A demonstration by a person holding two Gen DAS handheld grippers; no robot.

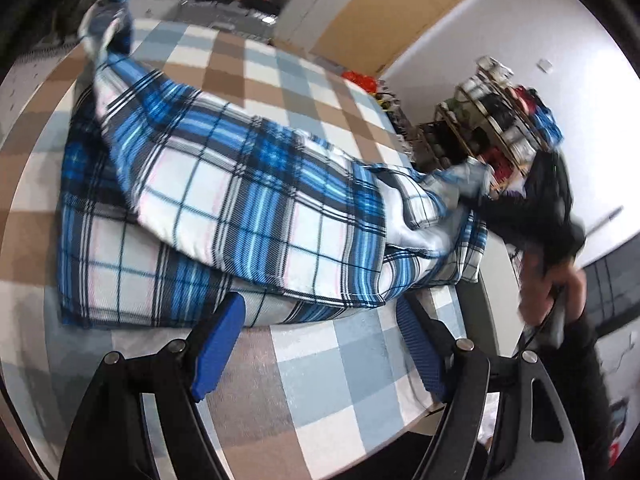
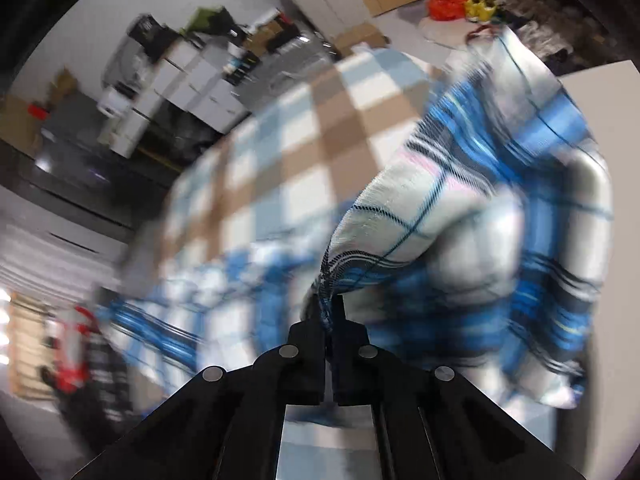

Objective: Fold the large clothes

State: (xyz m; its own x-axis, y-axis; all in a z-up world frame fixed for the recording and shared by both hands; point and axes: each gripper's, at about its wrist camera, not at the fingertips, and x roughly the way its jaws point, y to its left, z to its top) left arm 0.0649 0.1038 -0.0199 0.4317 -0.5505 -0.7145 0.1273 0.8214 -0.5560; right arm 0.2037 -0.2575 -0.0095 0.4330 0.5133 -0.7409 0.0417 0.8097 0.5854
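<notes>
Folding is under way: plaid shirt (image 2: 460, 208) hem is clamped in right gripper (image 2: 328, 308), left gripper (image 1: 320, 344) held apart at 6 o'clock, laying-over judged next.

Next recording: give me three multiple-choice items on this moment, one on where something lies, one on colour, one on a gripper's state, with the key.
1. Where does the plaid garment lie?
A. on the checked tablecloth
B. on the floor
C. on a shelf

2. What colour are the left gripper's pads?
A. red
B. blue
C. yellow

3. How do the right gripper's jaws stand?
A. wide open, nothing between them
B. shut on the garment's edge
C. shut on a red bag

Key: 1 A, the plaid spreads over the brown, blue and white squares; 2 B, both pads show blue in the left wrist view; 3 B, plaid fabric is pinched between the closed jaws in the right wrist view.
</notes>
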